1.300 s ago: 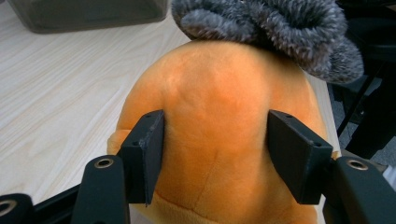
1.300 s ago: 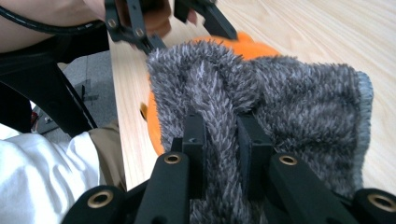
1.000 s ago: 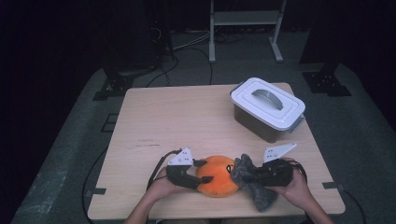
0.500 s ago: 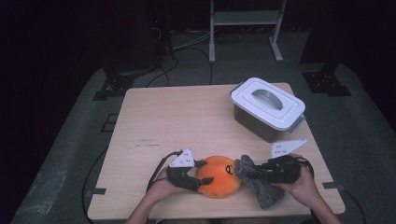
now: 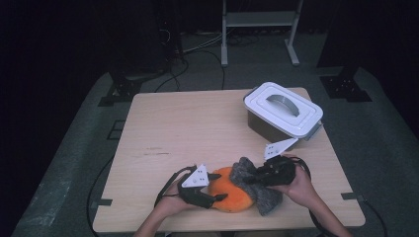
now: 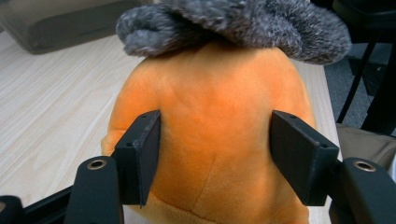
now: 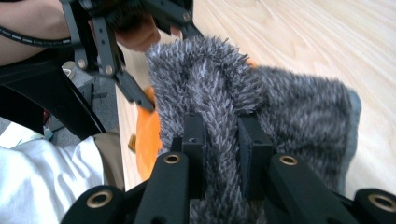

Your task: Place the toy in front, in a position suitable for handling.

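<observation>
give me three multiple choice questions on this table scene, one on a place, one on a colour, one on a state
1. Where does the lidded box stand on the table?
A. far right part
B. near left corner
C. middle of the near edge

2. What colour is the soft toy between the left gripper jaws?
A. blue
B. orange
C. green

3. What is the right gripper doing?
A. lying open on the table
B. gripping the box handle
C. pinching the grey furry cloth

Answers:
1 A, the high view shows it far right.
2 B, its plush is orange.
3 C, grey fur is squeezed between its jaws.
</observation>
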Motion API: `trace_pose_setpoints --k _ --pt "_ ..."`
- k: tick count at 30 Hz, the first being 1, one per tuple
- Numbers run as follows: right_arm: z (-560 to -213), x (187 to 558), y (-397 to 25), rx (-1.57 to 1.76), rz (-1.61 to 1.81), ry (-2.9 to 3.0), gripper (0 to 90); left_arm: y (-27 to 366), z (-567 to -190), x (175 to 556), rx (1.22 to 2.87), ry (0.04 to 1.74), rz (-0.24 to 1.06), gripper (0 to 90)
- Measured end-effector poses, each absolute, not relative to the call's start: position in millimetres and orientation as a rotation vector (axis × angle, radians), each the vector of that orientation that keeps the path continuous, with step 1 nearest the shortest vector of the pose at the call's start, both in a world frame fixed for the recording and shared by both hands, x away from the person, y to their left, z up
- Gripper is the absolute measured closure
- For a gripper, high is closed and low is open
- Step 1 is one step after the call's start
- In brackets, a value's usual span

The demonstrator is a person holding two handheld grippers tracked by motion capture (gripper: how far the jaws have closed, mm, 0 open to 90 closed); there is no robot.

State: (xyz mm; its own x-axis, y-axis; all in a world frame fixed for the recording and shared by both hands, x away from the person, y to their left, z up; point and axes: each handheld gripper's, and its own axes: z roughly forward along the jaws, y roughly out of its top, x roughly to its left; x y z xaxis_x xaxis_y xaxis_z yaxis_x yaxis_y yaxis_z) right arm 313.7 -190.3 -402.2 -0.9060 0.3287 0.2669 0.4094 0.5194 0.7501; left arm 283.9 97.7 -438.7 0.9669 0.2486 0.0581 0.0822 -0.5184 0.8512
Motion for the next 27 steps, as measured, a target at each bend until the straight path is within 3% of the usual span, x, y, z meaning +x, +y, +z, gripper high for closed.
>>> trace_pose_setpoints --k 5,11,15,21,27 --pt "-414 305 -210 -0.702 -1.344 -2.631 74.9 100 -438 285 2.083 0.208 0.172 34.7" --pt "-426 295 -224 -0.726 -1.346 -2.625 74.8 96 -427 285 2.033 0.196 0.195 23.8" --pt "-430 293 -231 -0.757 -1.313 -2.640 74.6 90 -431 280 2.116 0.177 0.262 26.7" --pt "-442 291 -251 -0.836 -1.248 -2.617 74.6 93 -431 278 2.110 0.183 0.253 33.4" --pt "-418 294 -256 -0.823 -1.318 -2.585 74.6 88 -428 275 2.123 0.147 0.273 34.4"
